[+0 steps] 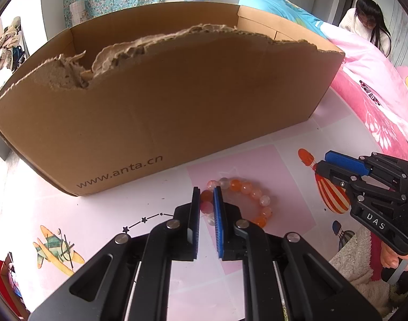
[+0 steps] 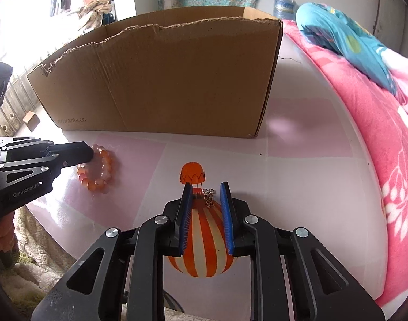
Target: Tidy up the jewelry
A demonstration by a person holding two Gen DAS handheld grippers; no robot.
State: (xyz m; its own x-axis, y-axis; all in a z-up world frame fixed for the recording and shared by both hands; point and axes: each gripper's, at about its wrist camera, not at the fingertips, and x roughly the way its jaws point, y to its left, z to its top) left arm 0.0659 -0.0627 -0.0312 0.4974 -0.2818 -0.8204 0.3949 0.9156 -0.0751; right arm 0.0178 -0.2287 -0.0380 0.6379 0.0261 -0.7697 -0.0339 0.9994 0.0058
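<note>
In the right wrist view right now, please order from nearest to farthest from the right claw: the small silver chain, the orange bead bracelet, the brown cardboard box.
1. Small silver chain: between the right claw fingers, at their tips.
2. Orange bead bracelet: to the left on the table, at the left claw.
3. Brown cardboard box: behind, across the table.

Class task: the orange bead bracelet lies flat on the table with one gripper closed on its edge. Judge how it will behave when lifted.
The bead bracelet is a loop of separate round beads, so it will probably droop from the left gripper, which pinches only one bead or two. The glossy beads look slippery and may twist out. If dropped, it may slide on the shiny table.
</note>
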